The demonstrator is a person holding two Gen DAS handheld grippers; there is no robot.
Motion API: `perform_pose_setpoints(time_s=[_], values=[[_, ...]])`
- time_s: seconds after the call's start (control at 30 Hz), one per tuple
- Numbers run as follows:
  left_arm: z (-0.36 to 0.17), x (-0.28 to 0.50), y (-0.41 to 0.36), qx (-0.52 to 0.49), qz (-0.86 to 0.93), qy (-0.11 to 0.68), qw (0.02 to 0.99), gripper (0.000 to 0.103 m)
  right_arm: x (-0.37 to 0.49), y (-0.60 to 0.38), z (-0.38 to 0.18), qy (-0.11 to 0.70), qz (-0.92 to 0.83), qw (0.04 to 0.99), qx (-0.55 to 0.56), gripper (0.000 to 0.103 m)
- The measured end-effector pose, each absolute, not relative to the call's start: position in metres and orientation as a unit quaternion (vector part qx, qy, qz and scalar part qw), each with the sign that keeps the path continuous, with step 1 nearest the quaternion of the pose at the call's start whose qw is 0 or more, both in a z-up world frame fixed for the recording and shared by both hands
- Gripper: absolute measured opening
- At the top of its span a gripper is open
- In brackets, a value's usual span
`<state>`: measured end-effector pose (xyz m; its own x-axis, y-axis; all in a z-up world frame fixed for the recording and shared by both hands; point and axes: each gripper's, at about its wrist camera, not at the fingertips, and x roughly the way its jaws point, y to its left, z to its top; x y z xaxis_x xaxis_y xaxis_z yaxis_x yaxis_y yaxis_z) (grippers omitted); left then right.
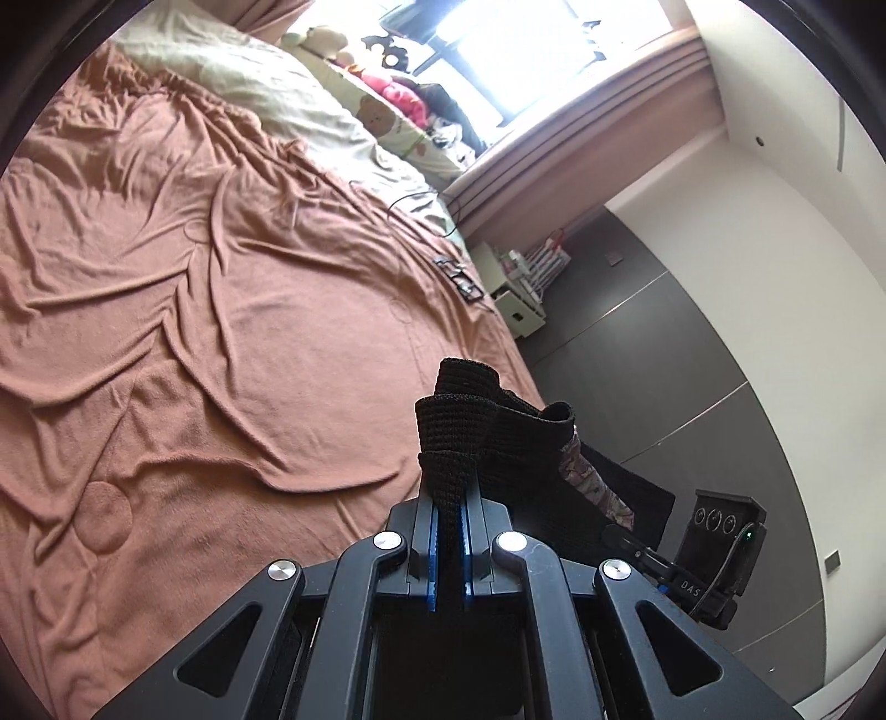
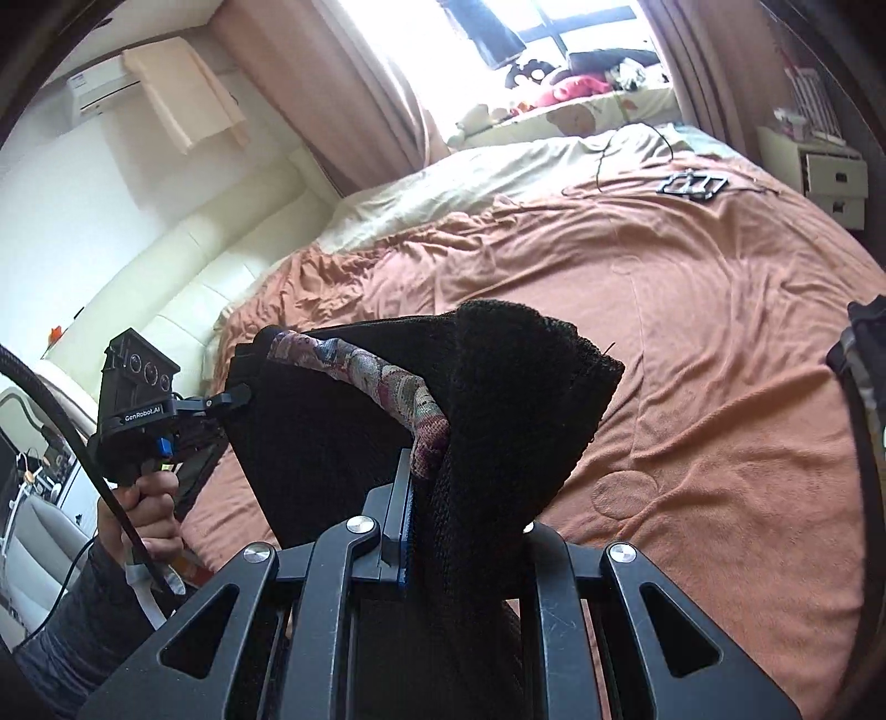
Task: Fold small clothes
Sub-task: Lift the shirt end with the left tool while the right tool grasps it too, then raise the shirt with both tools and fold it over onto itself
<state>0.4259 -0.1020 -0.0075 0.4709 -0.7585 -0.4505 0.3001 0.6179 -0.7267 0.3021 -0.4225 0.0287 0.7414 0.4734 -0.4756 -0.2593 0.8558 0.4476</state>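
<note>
A bedroom with a bright window (image 2: 554,27) and beige curtains (image 2: 343,94). A wide bed (image 2: 692,310) under a rumpled rust-orange blanket (image 1: 194,310) fills most of it. Above the bed, a black knit garment (image 2: 343,443) hangs stretched between the left gripper (image 1: 449,498) and right gripper (image 2: 426,471), both jaws clamped on its edges.

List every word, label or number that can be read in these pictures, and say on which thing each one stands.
"GenRobot.AI": white letters on the black body of the left tongs, seen from the right wrist camera.
"DAS": small white letters on the black body of the right tongs, seen from the left wrist camera.
Nothing else readable: the black garment shows no text.
</note>
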Motion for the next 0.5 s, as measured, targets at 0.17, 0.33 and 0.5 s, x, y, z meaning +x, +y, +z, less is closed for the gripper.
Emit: perform_pose_setpoints(time_s=[0.17,0.33,0.5], values=[[0.020,0.395,-0.093,-0.287,-0.335,0.371,0.817,0.006,0.263,-0.417,0.048,0.274,0.202,0.925,0.166,0.011],[0.049,0.362,-0.080,-0.283,-0.341,0.343,0.828,0.005,0.217,-0.407,0.071,0.244,0.207,0.936,0.149,0.011],[0.081,0.332,-0.062,-0.280,-0.340,0.314,0.841,0.005,0.179,-0.392,0.092,0.217,0.217,0.943,0.129,0.011]])
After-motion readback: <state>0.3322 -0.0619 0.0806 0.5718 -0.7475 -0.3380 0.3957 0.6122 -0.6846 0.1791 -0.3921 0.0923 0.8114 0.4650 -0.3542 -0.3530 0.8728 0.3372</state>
